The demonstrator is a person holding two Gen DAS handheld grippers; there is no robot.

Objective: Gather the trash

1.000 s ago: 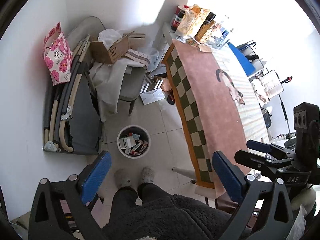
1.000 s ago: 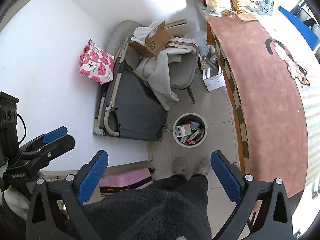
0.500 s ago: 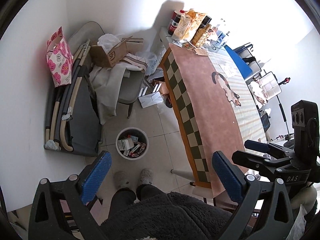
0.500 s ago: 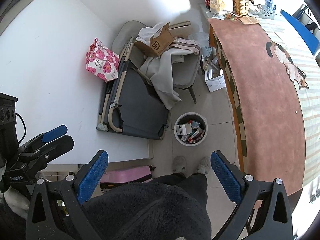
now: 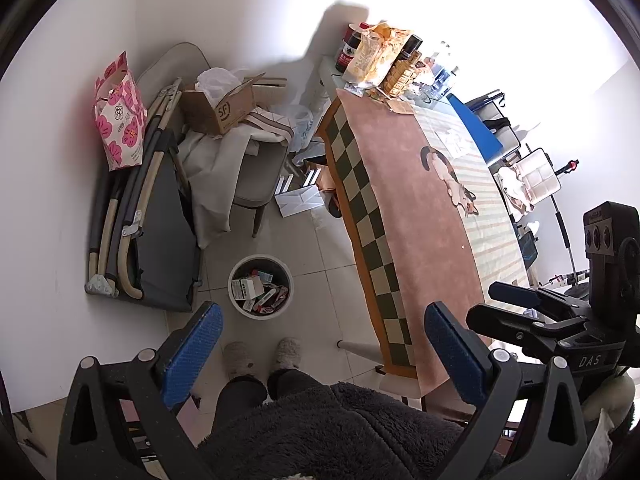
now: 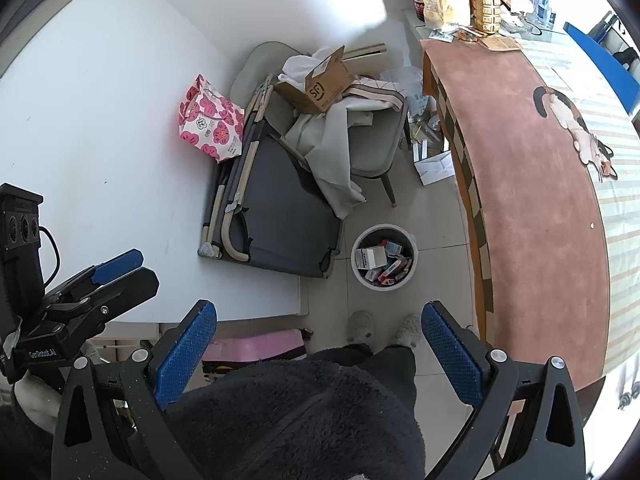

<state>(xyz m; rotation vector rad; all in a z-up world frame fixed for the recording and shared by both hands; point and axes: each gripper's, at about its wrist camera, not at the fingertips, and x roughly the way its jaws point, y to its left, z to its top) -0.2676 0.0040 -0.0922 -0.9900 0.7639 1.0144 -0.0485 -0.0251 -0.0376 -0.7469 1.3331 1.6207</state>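
I hold both tools high above the floor. My left hand-held gripper [image 5: 322, 354] has its blue pads spread wide, holding nothing; my right hand-held gripper [image 6: 318, 354] is equally wide apart and bare. The white trash bin [image 5: 260, 287], full of small boxes and wrappers, stands on the tiled floor [image 5: 320, 264] between the folded cot [image 5: 160, 236] and the table [image 5: 416, 216], just ahead of my slippers [image 5: 264, 354].

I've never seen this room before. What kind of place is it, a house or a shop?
Probably a room in someone's home. A long table with a cat-patterned cloth holds bottles and snacks, a folded cot leans by the wall, and a small trash bin stands on the tiled floor.
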